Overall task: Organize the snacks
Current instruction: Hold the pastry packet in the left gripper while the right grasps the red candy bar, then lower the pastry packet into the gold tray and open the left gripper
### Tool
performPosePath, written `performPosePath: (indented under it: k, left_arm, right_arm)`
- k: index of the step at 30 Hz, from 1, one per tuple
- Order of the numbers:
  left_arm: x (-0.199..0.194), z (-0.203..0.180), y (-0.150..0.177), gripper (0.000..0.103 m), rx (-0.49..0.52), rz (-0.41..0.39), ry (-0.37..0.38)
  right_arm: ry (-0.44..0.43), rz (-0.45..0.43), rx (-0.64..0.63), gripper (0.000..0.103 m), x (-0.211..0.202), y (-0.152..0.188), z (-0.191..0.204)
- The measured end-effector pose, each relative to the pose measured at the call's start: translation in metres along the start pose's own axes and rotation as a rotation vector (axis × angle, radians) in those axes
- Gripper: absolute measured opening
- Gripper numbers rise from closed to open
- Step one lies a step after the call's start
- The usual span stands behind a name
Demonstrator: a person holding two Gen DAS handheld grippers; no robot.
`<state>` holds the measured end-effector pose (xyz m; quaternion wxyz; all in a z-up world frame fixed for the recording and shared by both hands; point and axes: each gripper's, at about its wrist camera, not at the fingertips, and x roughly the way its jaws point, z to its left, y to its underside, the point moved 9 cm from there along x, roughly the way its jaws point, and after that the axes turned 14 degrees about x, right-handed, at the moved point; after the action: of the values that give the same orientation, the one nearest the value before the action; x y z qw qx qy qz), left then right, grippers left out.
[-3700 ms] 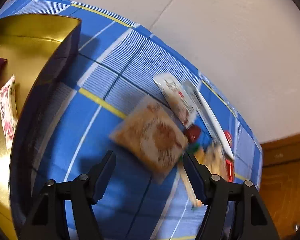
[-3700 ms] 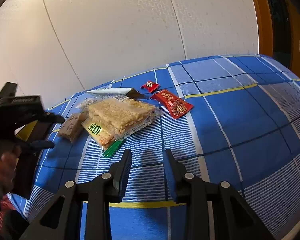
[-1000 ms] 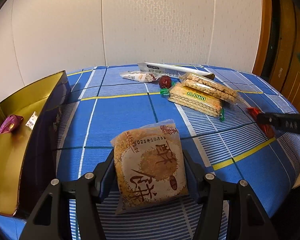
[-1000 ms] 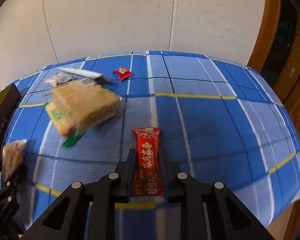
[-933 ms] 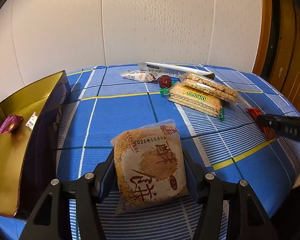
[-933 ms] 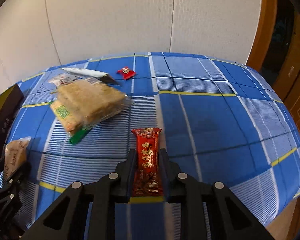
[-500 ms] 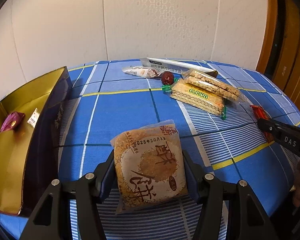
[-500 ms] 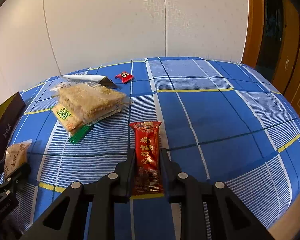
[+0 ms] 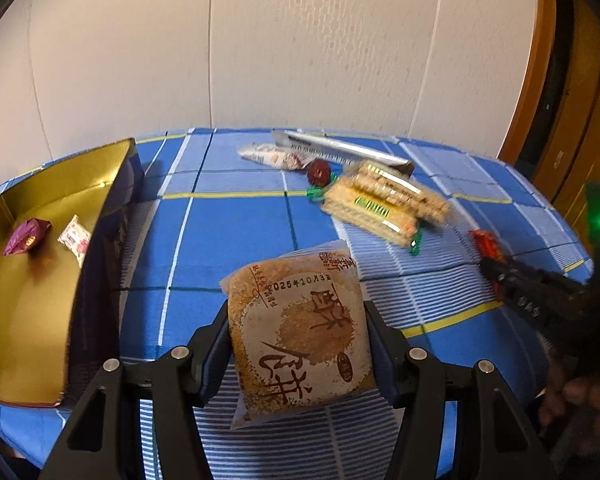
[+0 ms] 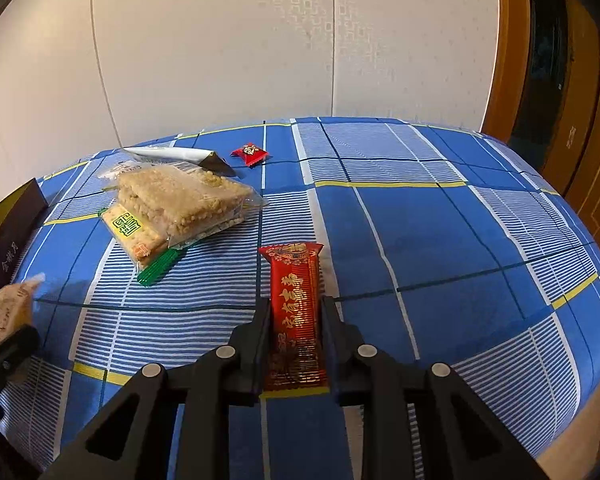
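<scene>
Two snacks lifted over the blue checked tablecloth (image 10: 420, 216), gold-lined box (image 9: 40, 312) at far left.
Left gripper (image 9: 296, 332) clamps the pastry packet (image 9: 300, 332) by its edges, right gripper (image 10: 295, 316) pinches the red bar (image 10: 296, 312); either slick wrapper might slip out short of the box.

Pale panelled wall (image 10: 220, 60), wooden door frame (image 10: 504, 48), blue checked tablecloth (image 10: 440, 232).

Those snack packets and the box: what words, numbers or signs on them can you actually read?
"025年10月3日": date stamp on the brown pastry packet in the left gripper; its big brush characters look like "酥饼".
Gold Chinese characters run down the red bar wrapper in the right gripper: too blurred to read.
Green label on the wafer packet: unreadable.
Pale characters on the dark box wall: too small.
Long silver packet: print too small.
</scene>
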<state>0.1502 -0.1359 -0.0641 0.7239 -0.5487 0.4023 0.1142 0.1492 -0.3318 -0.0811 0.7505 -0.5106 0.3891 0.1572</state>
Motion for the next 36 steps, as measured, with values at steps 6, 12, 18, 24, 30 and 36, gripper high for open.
performPosePath:
  k: [6,12,18,24,30,36]
  left_arm:
    - [-0.019,0.001,-0.01,0.06,-0.017,-0.029,0.024]
    - [-0.042,0.013,-0.02,0.06,-0.059,-0.066,0.053]
    - [-0.066,0.061,-0.03,0.06,-0.159,-0.095,0.043]
    - [-0.074,0.135,-0.031,0.06,-0.298,-0.079,0.01]
    - [-0.044,0.196,-0.024,0.06,-0.396,0.02,-0.019]
    - [0.003,0.242,-0.026,0.061,-0.449,0.124,-0.066]
  right_arm:
    - [0.003,-0.001,-0.002,0.024,0.0,0.0,0.0]
    - [0.004,-0.001,0.0,0.024,0.001,0.0,0.0]
    - [0.003,-0.001,0.001,0.024,0.001,0.0,-0.001]
    - [0.006,-0.002,-0.002,0.024,0.001,0.0,0.0]
    - [0.009,-0.004,-0.001,0.024,0.001,-0.001,0.001]
    - [0.006,-0.002,-0.002,0.024,0.001,0.0,0.002]
